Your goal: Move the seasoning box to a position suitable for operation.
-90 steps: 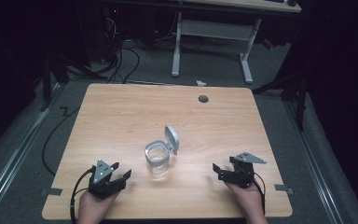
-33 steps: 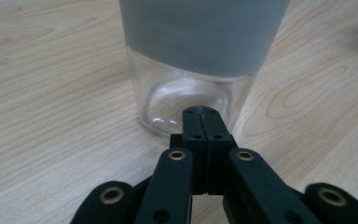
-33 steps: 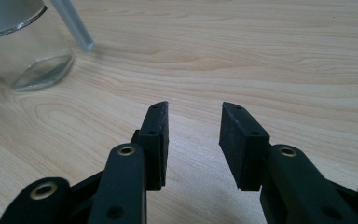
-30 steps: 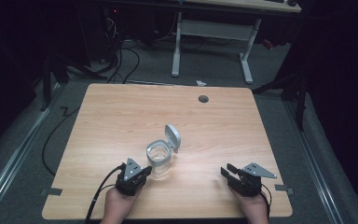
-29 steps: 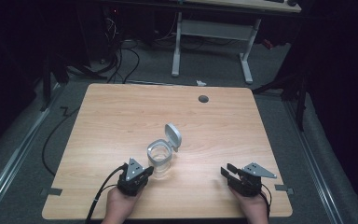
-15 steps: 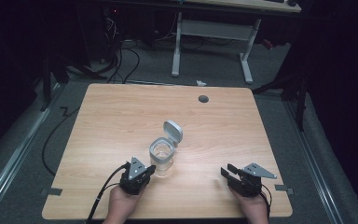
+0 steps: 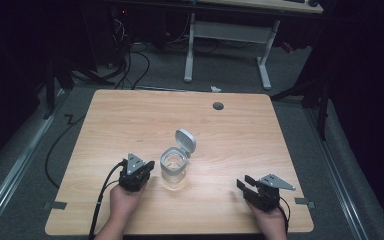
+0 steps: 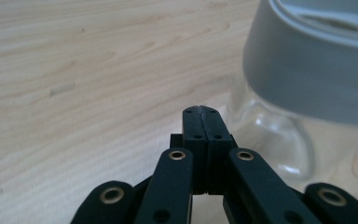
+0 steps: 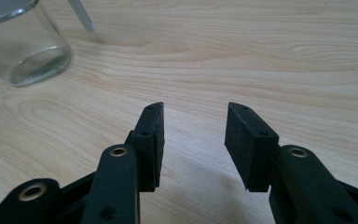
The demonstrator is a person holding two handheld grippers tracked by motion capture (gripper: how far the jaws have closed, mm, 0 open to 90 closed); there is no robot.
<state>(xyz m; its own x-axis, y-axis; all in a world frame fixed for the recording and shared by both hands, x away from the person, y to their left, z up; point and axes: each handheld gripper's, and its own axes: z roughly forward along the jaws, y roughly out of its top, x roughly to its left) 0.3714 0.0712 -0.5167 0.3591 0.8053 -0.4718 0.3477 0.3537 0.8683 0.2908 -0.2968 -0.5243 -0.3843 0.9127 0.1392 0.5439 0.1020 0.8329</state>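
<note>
Two grippers work one jar (image 7: 173, 167), which stands just below the centre of the high view on the table (image 7: 130, 115). Its hinged lid (image 7: 185, 140) is flipped up behind the rim. My left gripper (image 7: 147, 166) sits just beside the jar's left wall; whether it touches the glass I cannot tell from here. My right gripper (image 7: 245, 183) rests well apart at the lower right.

Left gripper view: the jaws are pressed together, holding nothing, tips (image 8: 201, 111) low against the wood. The jar's grey collar (image 8: 307, 79) fills the upper right, clear glass below it, just beside the tips. I judge the step to be steadying or nudging the jar. Done well, contact should go low on the glass, not on the collar, and the push should be slow, since an empty jar with a raised lid would tip easily.

Right gripper view: the jaws stand apart, empty, over bare wood. The jar's base (image 9: 25, 56) shows at the upper left, well apart. This gripper (image 9: 195, 123) is free to take the lid.

Surface: pale wood grain, a round cable port (image 7: 218, 105) near the far edge. Room: dark, grey carpet, cables (image 7: 125, 60) at the upper left, a white desk frame (image 7: 225, 45) beyond.
</note>
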